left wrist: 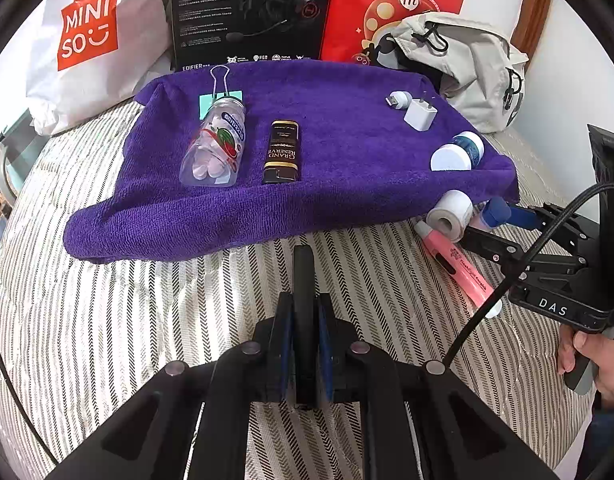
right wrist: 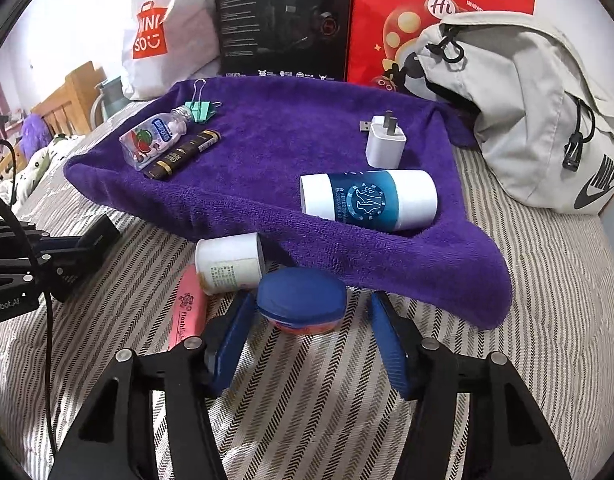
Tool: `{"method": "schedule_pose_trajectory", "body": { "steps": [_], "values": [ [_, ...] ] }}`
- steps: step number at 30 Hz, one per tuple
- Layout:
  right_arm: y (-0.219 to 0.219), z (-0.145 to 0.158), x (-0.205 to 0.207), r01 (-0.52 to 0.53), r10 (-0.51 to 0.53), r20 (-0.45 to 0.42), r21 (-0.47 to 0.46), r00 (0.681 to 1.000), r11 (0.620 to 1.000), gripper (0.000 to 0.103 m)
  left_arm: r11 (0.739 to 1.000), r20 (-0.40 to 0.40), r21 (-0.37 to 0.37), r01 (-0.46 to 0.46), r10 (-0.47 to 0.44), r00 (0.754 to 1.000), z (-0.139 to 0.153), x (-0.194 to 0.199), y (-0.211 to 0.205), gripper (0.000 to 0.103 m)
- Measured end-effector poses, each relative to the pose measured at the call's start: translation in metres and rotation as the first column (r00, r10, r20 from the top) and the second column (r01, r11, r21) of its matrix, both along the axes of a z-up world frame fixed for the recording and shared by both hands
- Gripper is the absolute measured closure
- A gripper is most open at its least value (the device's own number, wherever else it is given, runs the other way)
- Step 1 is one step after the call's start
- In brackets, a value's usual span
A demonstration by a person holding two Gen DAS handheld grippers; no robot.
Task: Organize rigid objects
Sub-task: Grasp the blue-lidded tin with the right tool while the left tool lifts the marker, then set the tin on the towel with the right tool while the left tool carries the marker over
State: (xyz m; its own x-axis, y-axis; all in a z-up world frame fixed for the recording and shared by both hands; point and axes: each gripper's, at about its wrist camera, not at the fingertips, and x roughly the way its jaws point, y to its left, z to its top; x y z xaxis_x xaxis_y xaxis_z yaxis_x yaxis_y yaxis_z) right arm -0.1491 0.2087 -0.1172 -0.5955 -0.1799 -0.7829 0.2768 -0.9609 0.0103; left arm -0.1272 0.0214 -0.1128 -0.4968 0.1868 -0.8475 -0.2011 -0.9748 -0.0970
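Lying near the towel's left edge, a clear bottle holds pale tablets. Right gripper spread around a blue-lidded jar off the front edge; left gripper pressed together.

From my left wrist view the pink highlighter runs under the right gripper, its far end hidden. The jar there shows only a sliver. The hand is cut by the frame edge. Print on the headset box is too small to read.
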Motion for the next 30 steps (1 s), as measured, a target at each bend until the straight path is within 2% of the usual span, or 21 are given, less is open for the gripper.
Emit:
{"method": "schedule_pose_trajectory", "body": {
  "steps": [3,7,11,19,25,30],
  "values": [
    [0.0,0.0,0.0,-0.015,0.015,0.005,-0.009,1.0,1.0,0.05,1.0,-0.001,-0.001,0.0,0.0,1.0,0.0,0.0,0.0,0.091],
    [0.003,0.001,0.0,-0.033,0.033,0.016,-0.022,0.999,0.999,0.068,1.0,0.001,-0.006,-0.001,0.001,1.0,0.0,0.0,0.0,0.091],
    [0.015,0.001,0.0,-0.021,0.023,0.029,-0.08,0.999,0.997,0.068,1.0,0.001,-0.008,-0.002,0.002,1.0,-0.001,0.0,0.002,0.091],
    [0.032,0.005,0.016,0.01,-0.003,0.055,-0.129,0.998,0.992,0.068,1.0,0.001,-0.007,-0.003,0.003,1.0,0.0,0.0,0.0,0.091],
    [0.041,0.006,0.025,0.035,-0.026,0.065,-0.142,0.998,0.989,0.068,0.998,0.021,0.069,-0.006,0.005,1.0,-0.001,0.004,-0.012,0.091],
    [0.041,0.011,0.028,0.039,-0.029,0.067,-0.155,0.997,0.987,0.068,0.995,0.027,0.095,-0.018,0.015,1.0,0.002,0.007,-0.023,0.091]
  ]
}}
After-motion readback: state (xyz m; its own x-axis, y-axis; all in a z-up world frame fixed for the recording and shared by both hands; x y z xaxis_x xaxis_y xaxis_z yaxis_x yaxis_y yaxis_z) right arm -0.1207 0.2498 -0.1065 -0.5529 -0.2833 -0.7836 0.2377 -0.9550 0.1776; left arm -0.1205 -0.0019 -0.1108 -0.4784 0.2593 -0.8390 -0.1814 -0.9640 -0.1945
